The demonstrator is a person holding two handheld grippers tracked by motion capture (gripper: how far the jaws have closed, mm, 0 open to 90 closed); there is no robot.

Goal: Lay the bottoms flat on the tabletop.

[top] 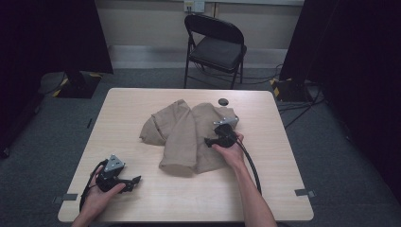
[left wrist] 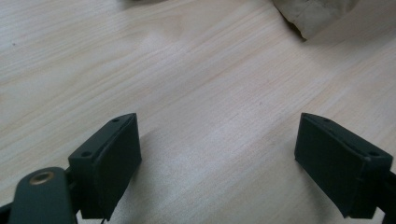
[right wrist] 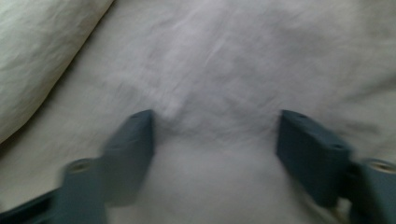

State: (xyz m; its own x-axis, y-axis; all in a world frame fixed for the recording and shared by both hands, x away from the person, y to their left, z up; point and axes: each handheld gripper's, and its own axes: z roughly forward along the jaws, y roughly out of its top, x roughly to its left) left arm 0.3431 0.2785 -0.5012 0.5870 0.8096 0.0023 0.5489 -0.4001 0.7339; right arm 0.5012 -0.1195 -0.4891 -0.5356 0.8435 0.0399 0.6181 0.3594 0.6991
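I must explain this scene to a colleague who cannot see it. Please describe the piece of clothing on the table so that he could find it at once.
Start at the light wooden table in front of the black folding chair. Near its middle lies a crumpled beige garment, the only soft thing there. The right claw hovers over its right side, while the left claw rests on bare wood near the front left corner.

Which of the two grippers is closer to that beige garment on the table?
The right. The right gripper is over the beige garment, jaws apart above its cloth. The left gripper sits over bare table near the front edge, clear of the garment.
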